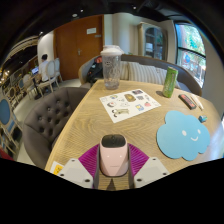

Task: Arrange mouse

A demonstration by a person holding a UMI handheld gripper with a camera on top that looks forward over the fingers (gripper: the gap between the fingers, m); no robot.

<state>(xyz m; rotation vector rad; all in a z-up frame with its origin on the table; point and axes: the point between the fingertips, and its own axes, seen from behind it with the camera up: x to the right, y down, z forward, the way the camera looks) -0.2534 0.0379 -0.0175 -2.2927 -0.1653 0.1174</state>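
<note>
Your gripper (113,170) is clamped on the mouse (113,155) at six o'clock, over the table (95,115); it's light, rigid, slick-shelled, so keep both pads on its flanks

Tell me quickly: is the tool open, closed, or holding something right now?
Tool: closed on the mouse, a white and pink one, with both pads against its sides, just above the wooden table.

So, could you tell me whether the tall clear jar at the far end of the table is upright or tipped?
Upright: the jar stands on the table, lid on top.
</note>
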